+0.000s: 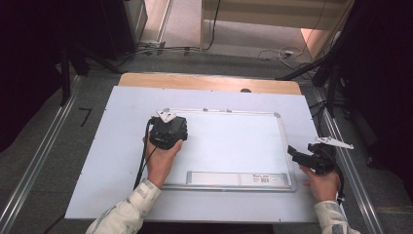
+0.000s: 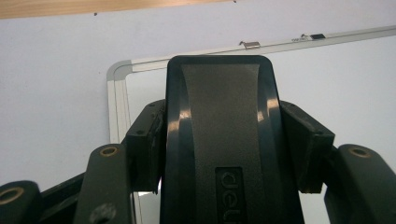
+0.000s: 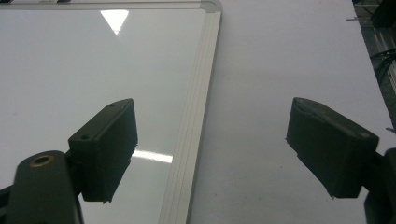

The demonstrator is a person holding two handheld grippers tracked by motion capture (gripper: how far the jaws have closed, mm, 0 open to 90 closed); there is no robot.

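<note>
My left tongs [image 1: 168, 127] clamp the whiteboard eraser [image 2: 219, 140] over the whiteboard [image 1: 234, 141]. Right tongs [image 3: 210, 149] gape idle at its right edge; wiping looks next

- A whiteboard [image 1: 234, 141] with a silver frame lies flat on the white sheet covering the table, long side across. Its writing surface is clean and glossy, catching light reflections in the right gripper view [image 3: 93, 70].
- A pale tray strip [image 1: 238, 179] runs along its near edge.
- A black whiteboard eraser [image 2: 219, 140], glossy-edged with a matte centre panel and embossed lettering, sits over the board's far-left corner, clamped at both sides between the left gripper's [image 2: 229, 149] jaws.
</note>
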